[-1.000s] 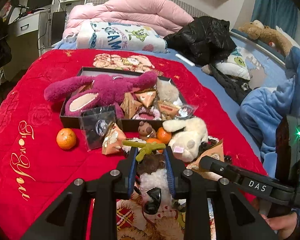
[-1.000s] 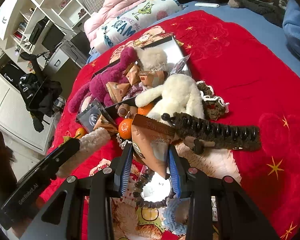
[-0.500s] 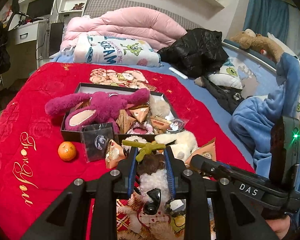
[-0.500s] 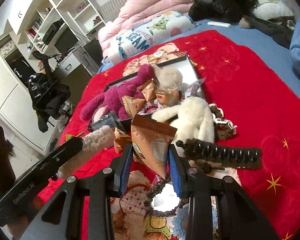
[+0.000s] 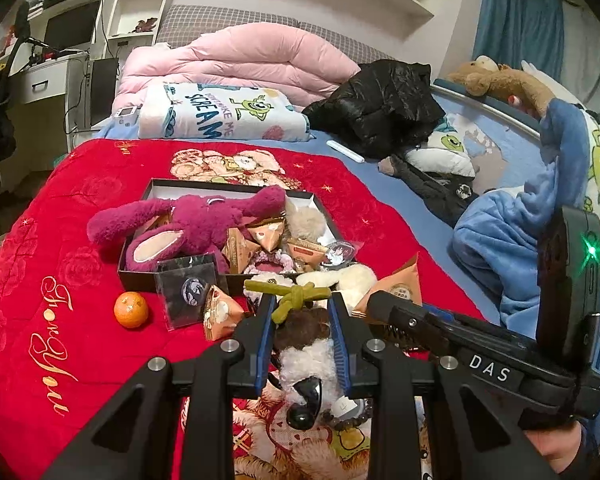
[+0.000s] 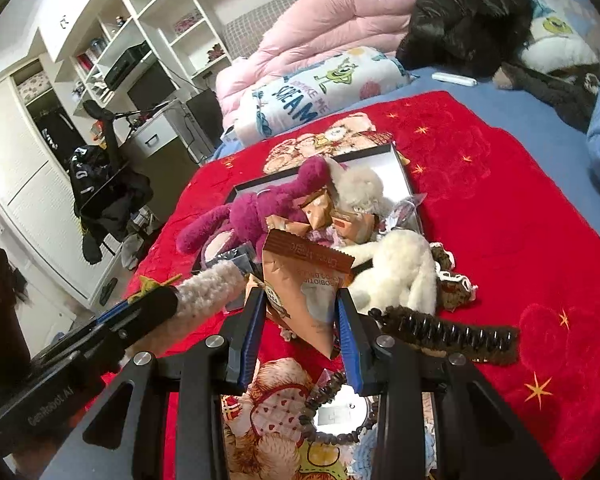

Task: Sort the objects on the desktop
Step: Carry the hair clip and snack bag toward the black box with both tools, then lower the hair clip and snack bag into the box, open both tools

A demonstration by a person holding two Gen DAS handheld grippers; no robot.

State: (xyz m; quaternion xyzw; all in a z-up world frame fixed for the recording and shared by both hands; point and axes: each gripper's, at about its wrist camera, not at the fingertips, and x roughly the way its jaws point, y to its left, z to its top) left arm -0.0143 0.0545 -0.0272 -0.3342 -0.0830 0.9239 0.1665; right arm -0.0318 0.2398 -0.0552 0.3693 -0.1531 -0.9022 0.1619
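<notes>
My left gripper (image 5: 302,300) is shut on a small brown-and-white plush toy (image 5: 306,350) with a green knotted tie and holds it above the red blanket. My right gripper (image 6: 302,294) is shut on a brown snack packet (image 6: 302,280), also lifted. A black box (image 5: 138,276) on the blanket holds a magenta plush (image 5: 196,222), snack packets and a cream pompom. A white plush (image 6: 400,276) lies beside the box. An orange (image 5: 131,309) and a black card (image 5: 186,290) lie in front of the box.
A dark hair claw (image 6: 444,332) and a bead bracelet (image 6: 320,412) lie near my right gripper. A pink duvet (image 5: 236,60), a rolled towel and a black jacket (image 5: 380,104) lie at the bed's far end. A desk and shelves stand to the left.
Both grippers have risen and drawn back from the pile, each keeping its hold. The box and the toys look farther away and lower in both views.
</notes>
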